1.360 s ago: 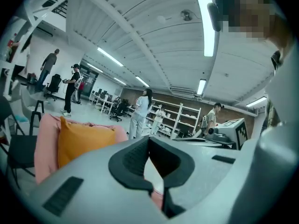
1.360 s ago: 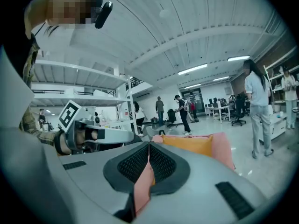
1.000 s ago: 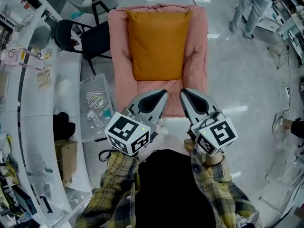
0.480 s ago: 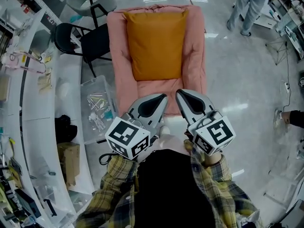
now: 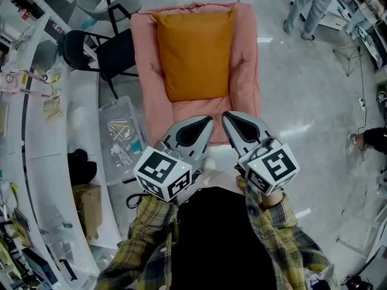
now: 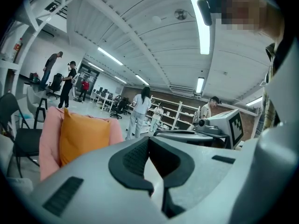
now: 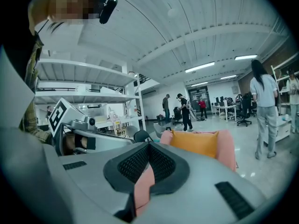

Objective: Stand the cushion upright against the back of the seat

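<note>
— Where are the grippers, and what do they hold?

— Your left gripper [image 5: 205, 123] has its jaws pressed together on nothing. Your right gripper [image 5: 227, 118] is closed and empty too. You hold both side by side near your body, pointed at the seat's front edge.

— And the cushion?

— The square orange fabric cushion [image 5: 193, 53] stands upright, leaning on the backrest of the padded pink fabric seat [image 5: 245, 71], well apart from both grippers. The backrest props it, so it likely needs no grip; the task looks done.
</note>
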Demonstrator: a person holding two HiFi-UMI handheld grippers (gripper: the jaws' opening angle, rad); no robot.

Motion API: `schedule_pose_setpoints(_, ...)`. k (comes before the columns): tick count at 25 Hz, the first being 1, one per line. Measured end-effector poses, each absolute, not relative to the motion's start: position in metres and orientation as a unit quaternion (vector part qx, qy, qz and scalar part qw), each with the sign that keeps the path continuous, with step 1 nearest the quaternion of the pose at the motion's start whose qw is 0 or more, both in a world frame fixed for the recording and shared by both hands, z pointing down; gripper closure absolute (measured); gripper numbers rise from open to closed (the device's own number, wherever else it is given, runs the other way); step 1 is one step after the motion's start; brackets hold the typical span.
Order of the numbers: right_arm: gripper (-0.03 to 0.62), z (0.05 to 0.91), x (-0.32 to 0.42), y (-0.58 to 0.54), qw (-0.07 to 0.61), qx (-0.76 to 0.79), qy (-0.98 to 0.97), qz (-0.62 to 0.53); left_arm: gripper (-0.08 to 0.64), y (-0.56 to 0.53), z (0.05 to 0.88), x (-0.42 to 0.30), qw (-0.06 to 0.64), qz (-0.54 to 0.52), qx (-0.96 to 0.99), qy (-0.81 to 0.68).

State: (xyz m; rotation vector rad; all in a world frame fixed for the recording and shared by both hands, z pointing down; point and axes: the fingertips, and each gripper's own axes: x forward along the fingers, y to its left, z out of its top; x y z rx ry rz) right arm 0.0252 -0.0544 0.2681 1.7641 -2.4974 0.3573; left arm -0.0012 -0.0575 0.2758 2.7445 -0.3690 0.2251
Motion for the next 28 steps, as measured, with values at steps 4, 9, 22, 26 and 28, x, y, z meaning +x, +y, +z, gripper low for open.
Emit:
schedule_pose_setpoints(4, 0.574, 0.267, 0.023, -0.06, 0.032, 0.572, -0.812, 0.113, 0.555, -0.065, 0.275, -0.003, 0.178, 0.075, 0.972, -0.133)
schedule_pose_setpoints(9, 0.574, 0.264, 0.022, -0.066, 0.035, 0.573, -0.812, 0.109, 0.554, -0.073, 0.272, -0.008, 0.178, 0.069, 0.972, -0.139)
schedule_pose_setpoints(22, 0.574, 0.267, 0.003, -0.075, 0.033, 0.556, -0.822, 0.119, 0.555, -0.083, 0.273, -0.024, 0.183, 0.068, 0.97, -0.148)
schedule_pose_setpoints(26, 0.574, 0.268, 0.003, -0.074, 0.035, 0.557, -0.821, 0.121, 0.555, -0.082, 0.273, -0.024, 0.183, 0.069, 0.97, -0.146)
schedule_pose_setpoints(28, 0.574, 0.269, 0.003, -0.073, 0.034, 0.557, -0.821, 0.122, 0.555, -0.082, 0.274, -0.024, 0.181, 0.07, 0.97, -0.144)
